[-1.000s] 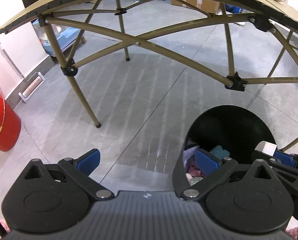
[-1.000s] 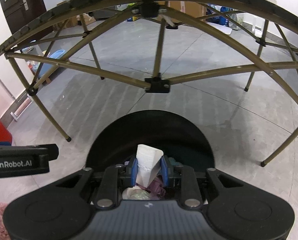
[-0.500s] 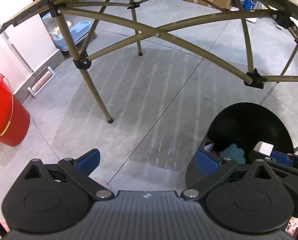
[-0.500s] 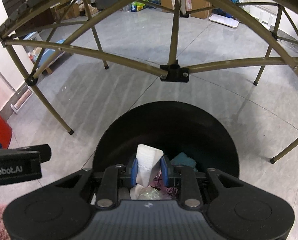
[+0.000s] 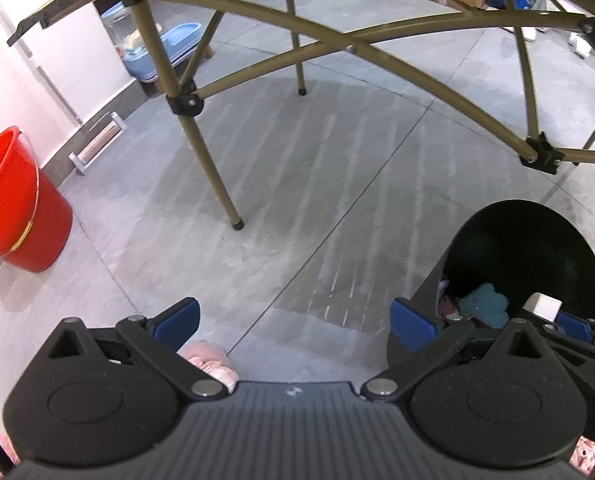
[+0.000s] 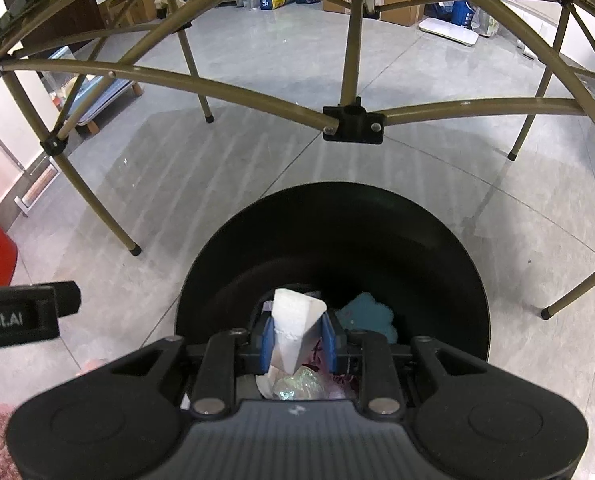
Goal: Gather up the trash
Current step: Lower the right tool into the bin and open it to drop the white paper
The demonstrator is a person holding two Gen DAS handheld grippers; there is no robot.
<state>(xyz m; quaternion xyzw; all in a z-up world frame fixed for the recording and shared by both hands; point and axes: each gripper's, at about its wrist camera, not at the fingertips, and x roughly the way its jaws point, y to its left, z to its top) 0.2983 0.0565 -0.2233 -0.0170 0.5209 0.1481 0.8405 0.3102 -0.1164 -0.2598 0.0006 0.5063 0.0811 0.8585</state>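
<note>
While the right gripper [image 6: 296, 340] pinches a white paper scrap [image 6: 293, 324] directly over the black bin [image 6: 437, 248] below it, the left gripper [image 5: 293, 322] stands spread and empty, so the drop likely calls only for releasing.

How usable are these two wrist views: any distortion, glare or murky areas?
Left wrist: strong fisheye bends the table frame; streaky sheen on the floor; bin interior very dark. Right wrist: same bowing; white paper in the right tongs sharp and bright; bin depths murky.

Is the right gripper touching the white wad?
Touching. The right wrist view shows the right gripper with both blue pads pressed against the white wad, above the black bin.
</note>
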